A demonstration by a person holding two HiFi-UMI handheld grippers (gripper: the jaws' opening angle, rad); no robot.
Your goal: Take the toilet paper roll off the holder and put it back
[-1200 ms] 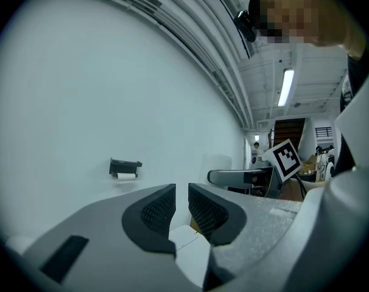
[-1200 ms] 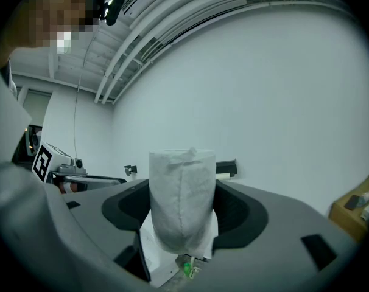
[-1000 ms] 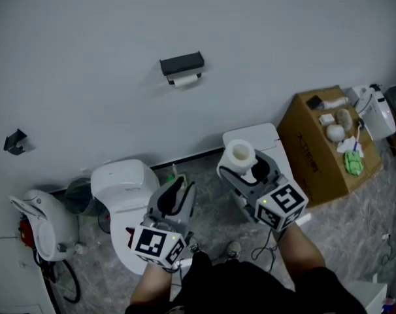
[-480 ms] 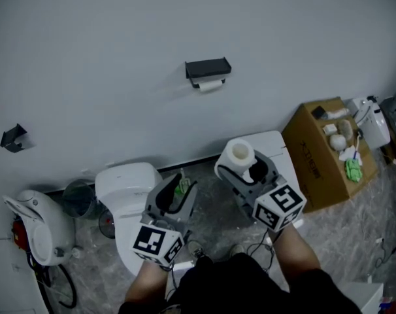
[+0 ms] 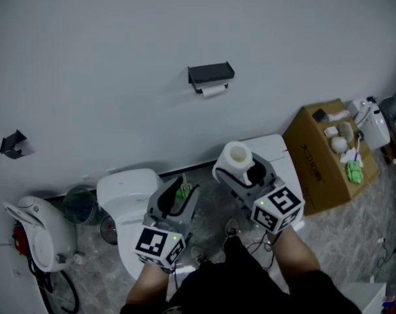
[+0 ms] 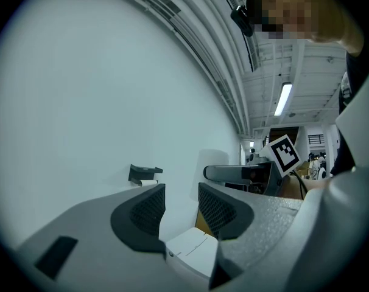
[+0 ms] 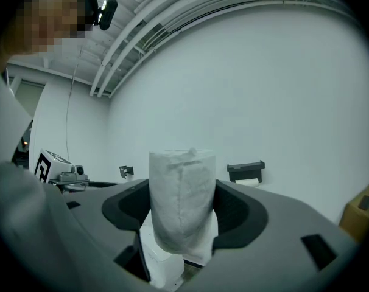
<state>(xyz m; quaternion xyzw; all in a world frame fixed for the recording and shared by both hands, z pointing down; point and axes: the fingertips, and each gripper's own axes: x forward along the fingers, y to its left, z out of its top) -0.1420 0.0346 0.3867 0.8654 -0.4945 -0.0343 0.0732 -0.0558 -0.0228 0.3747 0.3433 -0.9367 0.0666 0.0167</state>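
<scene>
A black holder is fixed to the white wall, with a bit of white paper under it. It also shows small in the left gripper view and the right gripper view. My right gripper is shut on a white toilet paper roll, held upright well below and short of the holder. The roll fills the gap between the dark pads. My left gripper hangs lower left, its jaws opening with nothing between them.
A white toilet stands below the left gripper, with a bin and a white appliance to its left. A white cabinet and an open cardboard box of small items stand at the right. A black bracket sits on the wall.
The head view has swung, so the holder now sits further right. The left gripper's jaws have spread wider. The right gripper still grips the roll, a little higher in the picture.
</scene>
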